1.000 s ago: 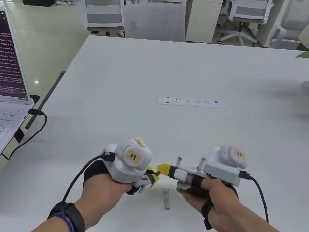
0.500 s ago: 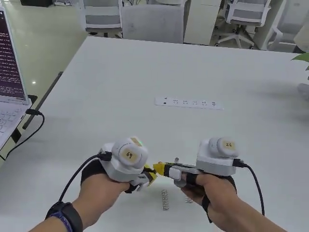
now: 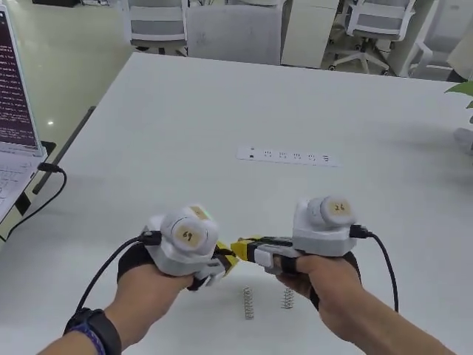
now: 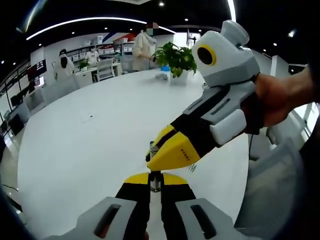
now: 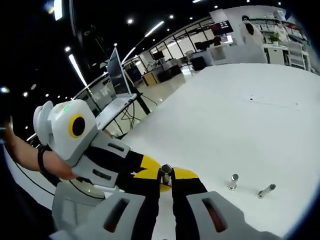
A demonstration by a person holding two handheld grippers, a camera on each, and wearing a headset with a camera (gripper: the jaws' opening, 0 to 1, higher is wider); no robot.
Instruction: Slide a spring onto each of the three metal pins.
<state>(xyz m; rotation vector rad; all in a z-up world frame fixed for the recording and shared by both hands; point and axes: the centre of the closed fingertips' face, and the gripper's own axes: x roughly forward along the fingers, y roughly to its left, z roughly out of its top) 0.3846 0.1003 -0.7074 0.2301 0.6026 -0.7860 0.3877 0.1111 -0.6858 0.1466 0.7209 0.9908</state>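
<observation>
white bench (image 3: 222,111), power strip (image 3: 288,156) far, 2 springs (image 3: 248,303) near, laptop (image 3: 15,103) left, office chairs (image 3: 373,22) behind. l gripper (image 4: 155,181) & r gripper (image 5: 166,179) both clenched on metal pin (image 5: 166,170).

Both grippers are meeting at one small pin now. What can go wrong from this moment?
1. The left gripper and the right gripper both seem to pinch the same metal pin, tip to tip; if one lets go badly, it may drop or tilt.
2. Two springs lie close under the grippers; a careless move could knock them away.
3. One spare pin lies on its side on the table and might roll if bumped.
</observation>
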